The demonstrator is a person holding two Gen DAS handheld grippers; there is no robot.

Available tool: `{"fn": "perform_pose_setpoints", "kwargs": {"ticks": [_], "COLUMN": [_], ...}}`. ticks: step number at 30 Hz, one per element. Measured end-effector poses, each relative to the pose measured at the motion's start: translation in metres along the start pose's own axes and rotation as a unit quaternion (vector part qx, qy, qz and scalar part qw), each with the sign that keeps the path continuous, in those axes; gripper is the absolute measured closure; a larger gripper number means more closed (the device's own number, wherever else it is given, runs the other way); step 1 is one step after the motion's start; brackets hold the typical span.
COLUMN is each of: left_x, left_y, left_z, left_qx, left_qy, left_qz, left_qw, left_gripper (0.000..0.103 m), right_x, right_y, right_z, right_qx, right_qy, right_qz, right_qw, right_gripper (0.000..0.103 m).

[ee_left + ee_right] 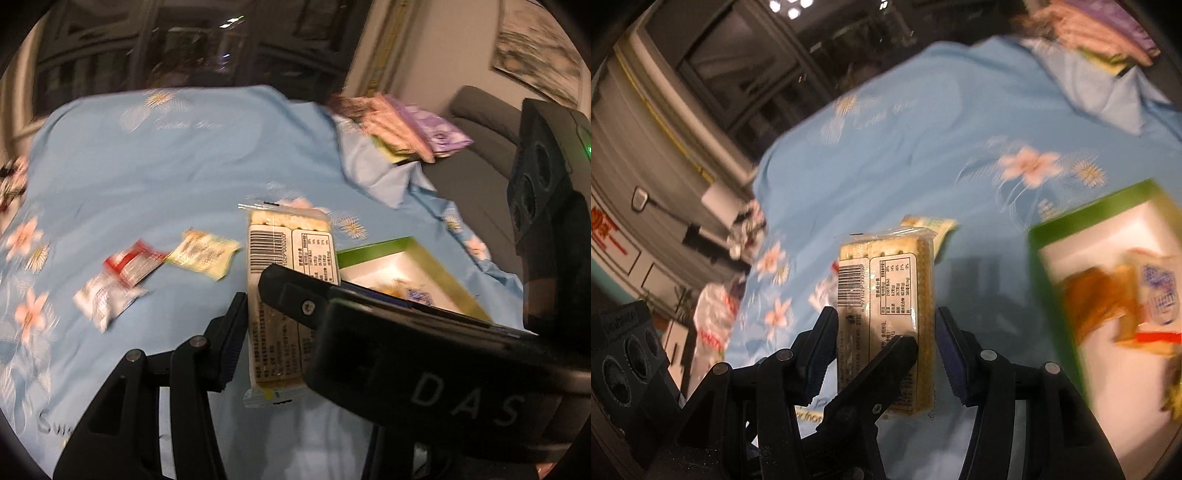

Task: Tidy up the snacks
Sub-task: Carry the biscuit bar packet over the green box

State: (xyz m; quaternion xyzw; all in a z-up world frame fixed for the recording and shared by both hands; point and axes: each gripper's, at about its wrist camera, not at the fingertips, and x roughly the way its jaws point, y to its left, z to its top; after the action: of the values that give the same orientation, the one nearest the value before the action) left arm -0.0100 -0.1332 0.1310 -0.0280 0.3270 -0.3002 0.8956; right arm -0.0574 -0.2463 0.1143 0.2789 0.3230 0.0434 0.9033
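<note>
**Lot: snacks on blue flowered cloth (147, 166), sorting under way**

1. White sachet (107, 299), left wrist view, 9 o'clock. Flat on the cloth, blurred.
2. Red sachet (133, 264), just beside item 1 on its upper right, seemingly overlapping it.
3. Yellow sachet (203, 254), touching the right corner of item 2 and near the pack's left edge.
4. Cracker pack (291, 243), centre, label and barcode facing the camera, long axis running 12 to 6. It appears to be lifted off the cloth.
5. Left gripper (291, 332): 1 pad lies against the pack's left edge. A black body marked DAS, probably the other gripper, covers the 2nd finger, so whether the jaws pinch the pack cannot be told.
6. Right gripper (886, 317): clamped on the pack, 1 pad on each long edge. A black finger crosses the pack's face from 7 o'clock.
7. Green box (373, 249), 3 o'clock of the pack, open, white inside. It already holds orange and white wrappers (1108, 302).
8. Packet pile (406, 129), 1 o'clock, at the far cloth edge.

**Step in hand (judged):** carrying the pack towards the box.

**Next move calls for:** swinging the pack right over the green rim, laying it flat beside the wrappers, then parting the jaws. The crossed grippers need clearance from each other first. 3 sachets remain to be sorted.
</note>
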Motion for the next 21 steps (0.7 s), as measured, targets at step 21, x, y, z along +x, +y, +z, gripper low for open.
{"fn": "perform_pose_setpoints", "kwargs": {"ticks": [21], "left_x": [0.099], "left_y": [-0.103], "left_z": [0.005], "left_qx": [0.062], "left_qy": [0.113], "left_qz": [-0.127], "left_qw": [0.9835], "left_gripper": [0.055], "right_x": [-0.053], "right_y": [-0.137], "right_z": [0.009], "right_qx": [0.152], "right_qy": [-0.055], "right_qz": [-0.096], "right_qw": [0.982], "right_gripper": [0.048]}}
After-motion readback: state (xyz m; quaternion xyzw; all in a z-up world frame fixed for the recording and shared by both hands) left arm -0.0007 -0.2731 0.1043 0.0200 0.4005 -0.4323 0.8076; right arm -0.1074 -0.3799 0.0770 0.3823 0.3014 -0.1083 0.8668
